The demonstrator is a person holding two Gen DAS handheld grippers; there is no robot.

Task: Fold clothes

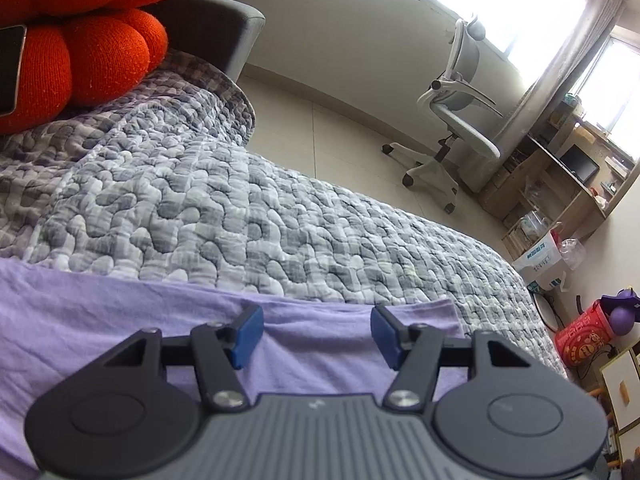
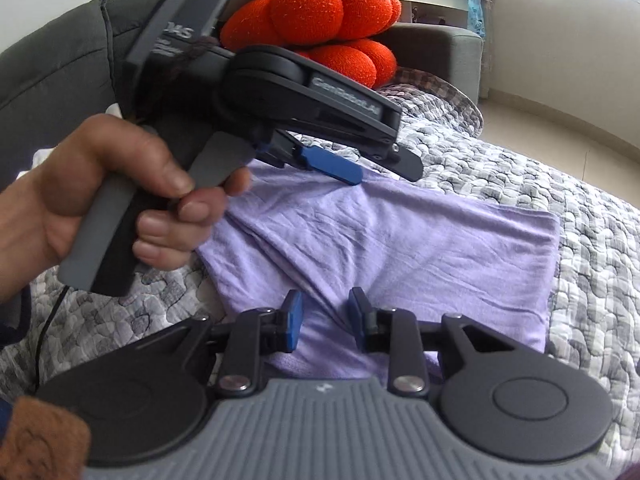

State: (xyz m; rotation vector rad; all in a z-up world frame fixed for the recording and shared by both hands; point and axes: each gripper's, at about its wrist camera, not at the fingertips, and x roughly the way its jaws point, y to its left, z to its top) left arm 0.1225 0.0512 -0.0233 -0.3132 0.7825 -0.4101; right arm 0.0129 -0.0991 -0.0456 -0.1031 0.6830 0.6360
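Lilac garment: folded flat on grey quilted bed cover, creased, one straight edge toward orange knot cushion
Left gripper: blue pads apart, nothing between them, poised over garment's far edge; person's hand grips its handle (seen from right wrist view)
Right gripper: fingers released, narrow gap, cloth below not pinched
Background: grey office chair, wooden desk
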